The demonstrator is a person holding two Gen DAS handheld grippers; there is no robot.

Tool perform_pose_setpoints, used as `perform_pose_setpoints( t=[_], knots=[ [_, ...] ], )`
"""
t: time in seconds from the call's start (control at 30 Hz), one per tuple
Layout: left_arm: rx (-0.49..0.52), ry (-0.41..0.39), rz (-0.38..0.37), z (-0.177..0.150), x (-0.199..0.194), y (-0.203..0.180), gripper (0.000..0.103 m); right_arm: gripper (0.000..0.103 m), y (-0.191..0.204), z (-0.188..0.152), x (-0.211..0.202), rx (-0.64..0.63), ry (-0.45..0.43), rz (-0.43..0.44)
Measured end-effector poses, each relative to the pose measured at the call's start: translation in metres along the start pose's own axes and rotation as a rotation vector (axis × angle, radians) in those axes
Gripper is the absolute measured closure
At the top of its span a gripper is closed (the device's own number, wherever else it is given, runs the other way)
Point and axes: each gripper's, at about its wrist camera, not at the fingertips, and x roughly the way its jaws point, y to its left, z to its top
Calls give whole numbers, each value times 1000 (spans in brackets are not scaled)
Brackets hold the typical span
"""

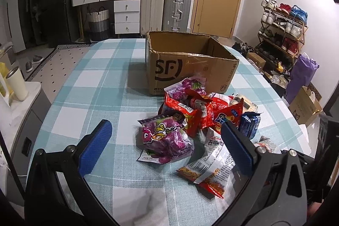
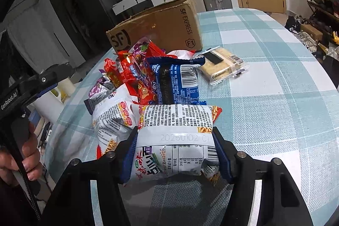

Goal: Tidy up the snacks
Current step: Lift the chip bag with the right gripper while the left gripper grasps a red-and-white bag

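Note:
A pile of snack packets lies on the checked tablecloth [image 1: 101, 82] in front of an open SF cardboard box [image 1: 190, 65], which also shows in the right wrist view [image 2: 161, 24]. My left gripper [image 1: 167, 135] is open, its blue pads either side of a purple candy bag [image 1: 167, 141] near the pile's front. My right gripper [image 2: 174, 149] is shut on a white noodle-snack packet [image 2: 175, 132], held by its middle. Behind it lie a blue packet [image 2: 178, 82], red packets [image 2: 137, 77] and a second white packet [image 2: 112, 120].
A clear-wrapped cracker pack [image 2: 222, 65] lies to the right of the pile. A white cup [image 1: 18, 84] stands on a side unit left of the table. Suitcases [image 1: 165, 7], drawers and a shoe rack [image 1: 281, 31] line the room behind.

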Motion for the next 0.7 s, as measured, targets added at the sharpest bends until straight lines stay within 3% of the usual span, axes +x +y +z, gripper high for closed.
perform_pose_setpoints(
  t=[0.3, 0.7],
  knots=[
    [4, 50, -63, -12, 1, -1, 1, 39, 2, 0, -12, -13, -38, 6],
    [57, 171, -210, -31, 30, -30, 1, 38, -5, -3, -21, -29, -50, 9]
  ],
)
